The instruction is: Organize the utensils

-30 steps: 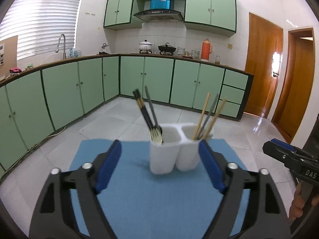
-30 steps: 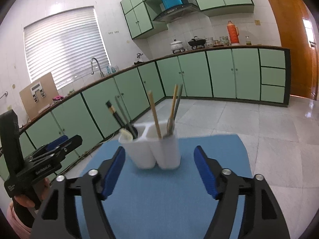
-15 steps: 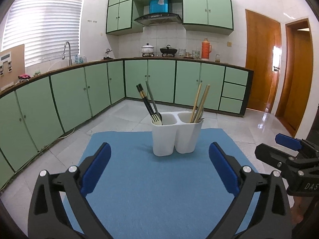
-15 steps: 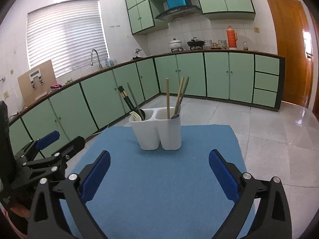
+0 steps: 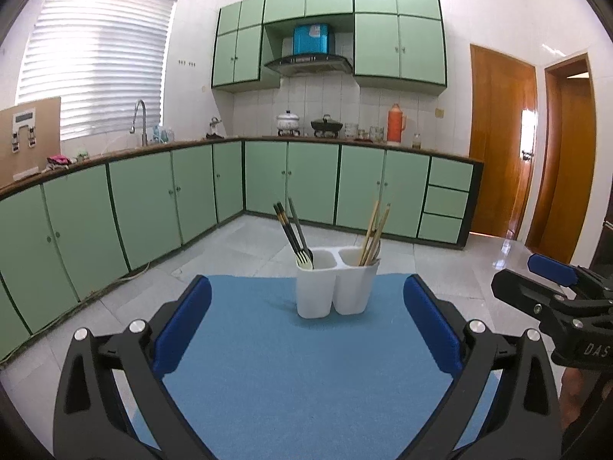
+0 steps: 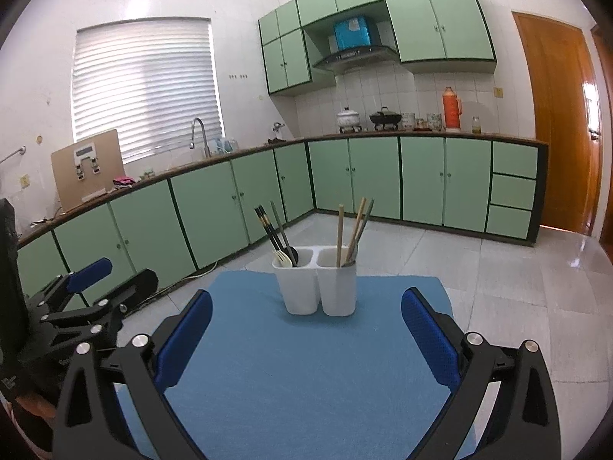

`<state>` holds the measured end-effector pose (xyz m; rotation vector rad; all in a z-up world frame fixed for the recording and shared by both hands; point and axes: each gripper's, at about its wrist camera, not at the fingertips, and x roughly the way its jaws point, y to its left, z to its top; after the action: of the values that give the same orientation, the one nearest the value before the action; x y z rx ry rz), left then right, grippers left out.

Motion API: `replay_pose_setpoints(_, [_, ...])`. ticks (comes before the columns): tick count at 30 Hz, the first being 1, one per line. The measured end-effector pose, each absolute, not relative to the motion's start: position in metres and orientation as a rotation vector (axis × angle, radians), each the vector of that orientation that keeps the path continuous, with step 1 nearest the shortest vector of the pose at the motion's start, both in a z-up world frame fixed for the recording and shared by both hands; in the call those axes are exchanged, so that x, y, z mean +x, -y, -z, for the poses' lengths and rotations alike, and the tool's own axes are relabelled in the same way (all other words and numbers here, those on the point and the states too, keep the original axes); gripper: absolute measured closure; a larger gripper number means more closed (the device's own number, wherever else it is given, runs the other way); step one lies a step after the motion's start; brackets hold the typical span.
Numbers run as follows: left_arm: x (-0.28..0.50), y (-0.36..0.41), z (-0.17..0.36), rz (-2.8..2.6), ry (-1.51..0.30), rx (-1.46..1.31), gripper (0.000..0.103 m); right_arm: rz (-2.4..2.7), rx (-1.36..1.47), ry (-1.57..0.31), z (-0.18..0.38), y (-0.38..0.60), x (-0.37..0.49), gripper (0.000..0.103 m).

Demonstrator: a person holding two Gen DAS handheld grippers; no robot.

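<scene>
A white two-compartment holder [image 5: 337, 291] [image 6: 318, 287] stands upright on the far half of a blue mat [image 5: 287, 364] [image 6: 306, 368]. Its left compartment holds black chopsticks [image 5: 287, 230], a grey handle and a pale fork [image 5: 304, 258]. Its right compartment holds wooden chopsticks [image 5: 371, 232] [image 6: 340, 230] and a grey utensil. My left gripper [image 5: 306, 285] is open, well short of the holder, with nothing between its blue pads. My right gripper [image 6: 306, 299] is open too, equally far back and holding nothing. Each gripper shows at the edge of the other's view, the right gripper [image 5: 551, 291] and the left gripper [image 6: 95, 287].
Green base cabinets [image 5: 306, 180] run along the far and left walls under a counter with pots, a red thermos [image 5: 394, 122] and a sink tap [image 5: 140, 119]. Wooden doors [image 5: 502, 145] stand at the right. Pale tiles surround the mat.
Both grippers pulled back from the holder and rose a little, so it looks smaller and farther. Both pairs of jaws spread wider. The holder and utensils stayed put.
</scene>
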<state>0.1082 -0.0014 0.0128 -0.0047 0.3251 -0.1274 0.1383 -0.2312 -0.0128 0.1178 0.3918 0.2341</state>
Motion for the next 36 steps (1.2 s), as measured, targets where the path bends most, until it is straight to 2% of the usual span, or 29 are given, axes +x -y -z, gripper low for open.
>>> replay_pose_setpoints(10, [0.076, 0.001, -0.026, 0.137, -0.282, -0.008, 0.006, -0.239, 0.104, -0.368, 0.002, 0.226, 0.116, 0.006])
replay_pose_setpoints(36, [0.069, -0.002, -0.023, 0.134, -0.286, -0.004, 0.006, -0.240, 0.092, -0.364, 0.000, 0.225, 0.114, 0.006])
